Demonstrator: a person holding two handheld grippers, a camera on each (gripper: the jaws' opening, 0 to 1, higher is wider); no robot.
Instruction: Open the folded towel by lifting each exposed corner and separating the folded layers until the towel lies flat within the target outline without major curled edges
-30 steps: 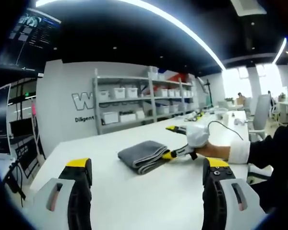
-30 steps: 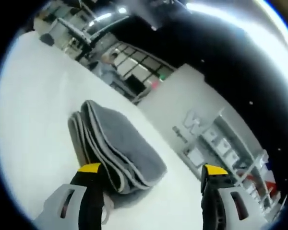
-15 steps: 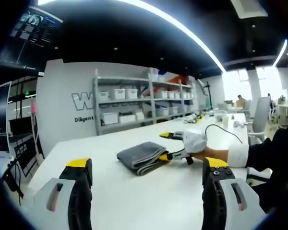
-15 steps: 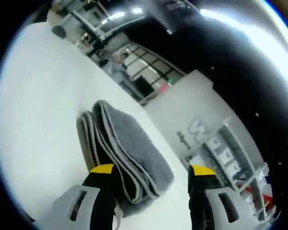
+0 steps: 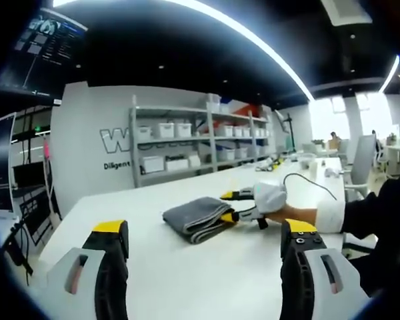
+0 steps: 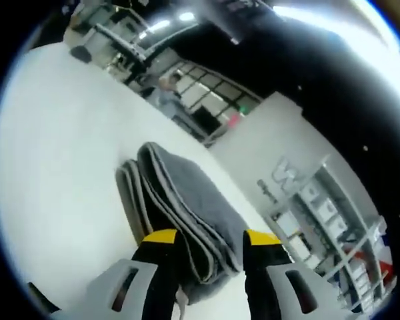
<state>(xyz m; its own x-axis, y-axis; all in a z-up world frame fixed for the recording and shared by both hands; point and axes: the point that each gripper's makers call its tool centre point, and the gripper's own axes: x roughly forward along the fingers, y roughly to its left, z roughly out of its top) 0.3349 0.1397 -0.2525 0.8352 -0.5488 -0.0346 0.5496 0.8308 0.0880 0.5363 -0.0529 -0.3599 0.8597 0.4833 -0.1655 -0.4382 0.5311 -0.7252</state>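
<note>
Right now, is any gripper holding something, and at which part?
The right gripper has its jaws closing around the near corner of the folded grey towel; a firm grip cannot be told. The left gripper is open and holds nothing.

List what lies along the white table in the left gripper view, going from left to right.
Left gripper jaw with yellow tip, low at the left → folded grey towel → right gripper, its yellow-tipped jaws around the towel's edge → gloved hand holding it → white cuff and dark sleeve.
</note>
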